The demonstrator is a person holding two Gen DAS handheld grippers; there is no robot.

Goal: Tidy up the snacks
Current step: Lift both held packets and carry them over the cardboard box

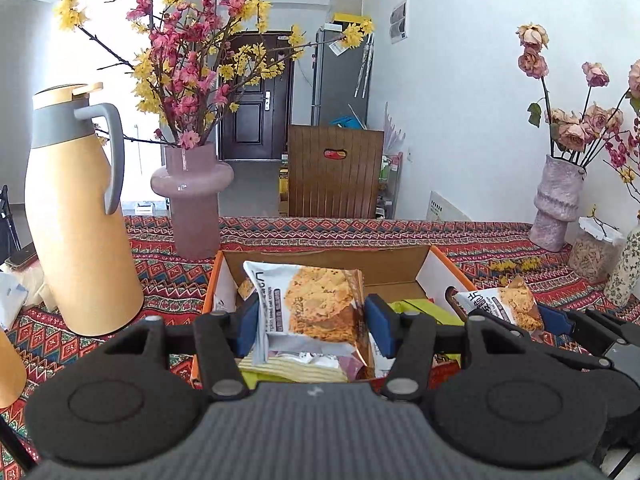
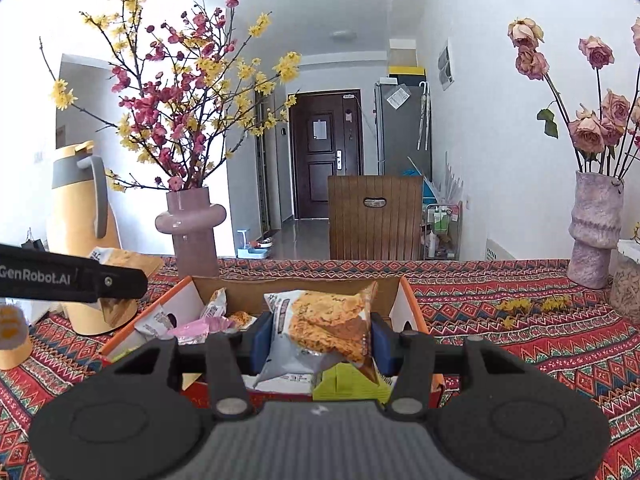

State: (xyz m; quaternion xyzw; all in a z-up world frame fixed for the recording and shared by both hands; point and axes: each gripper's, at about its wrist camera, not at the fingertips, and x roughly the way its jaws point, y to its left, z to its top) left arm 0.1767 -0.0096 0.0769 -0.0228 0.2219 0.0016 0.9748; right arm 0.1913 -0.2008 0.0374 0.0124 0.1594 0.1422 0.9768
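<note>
The left tool [image 1: 311, 322] is closed on a cookie packet [image 1: 320, 304], its blue pads [image 1: 378, 328] pressing the packet's two sides; the packet hangs above an open cardboard box [image 1: 384, 262] with orange edges. More wrapped snacks [image 1: 294, 366] lie loose in the box under it.

The right tool [image 2: 320, 338] grips a second cookie packet [image 2: 324, 326] the same way, tilted, with one corner pointing down over a yellow-green packet [image 2: 350, 384] in the box. In the left wrist view this second packet [image 1: 508, 306] shows at the right, beside the first and over the box's right side.

The box sits on a surface covered with a red patterned cloth [image 2: 520, 320]. A tan thermos jug [image 1: 76, 216] stands to the left of the box, and a pink vase [image 1: 192, 196] of red and yellow blossom branches just behind it. A rough pale vase [image 2: 596, 224] of dried roses stands well apart on the right. What the smaller wrappers at the box's left end [image 2: 216, 306] contain is hard to tell.
</note>
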